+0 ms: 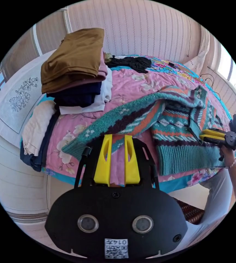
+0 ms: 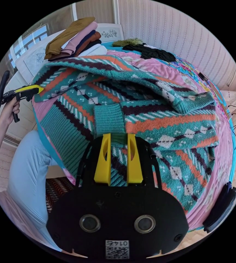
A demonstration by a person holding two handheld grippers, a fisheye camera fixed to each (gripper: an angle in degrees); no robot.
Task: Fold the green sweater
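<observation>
Green patterned sweater [image 2: 156, 109] spread over pink floral bed cover [image 2: 224, 164], filling middle of frame. Ribbed cuff [image 2: 108, 119] of sleeve lies on sweater body at centre, just above own hand-held gripper [image 2: 118, 137] at lower centre; yellow jaws apart, sweater knit visible in gap, grip on cloth unclear. Other hand-held gripper [image 2: 41, 89] at left edge, held by hand [image 2: 9, 109], yellow tip touching sweater edge. Stack of folded clothes [image 2: 74, 41] at upper left. Dark garment [image 2: 153, 53] at top centre.

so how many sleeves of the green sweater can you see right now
2. One sleeve stretches across the pink bed toward the left tool; the other sleeve's cuff lies folded onto the sweater's body by the right tool.
</observation>
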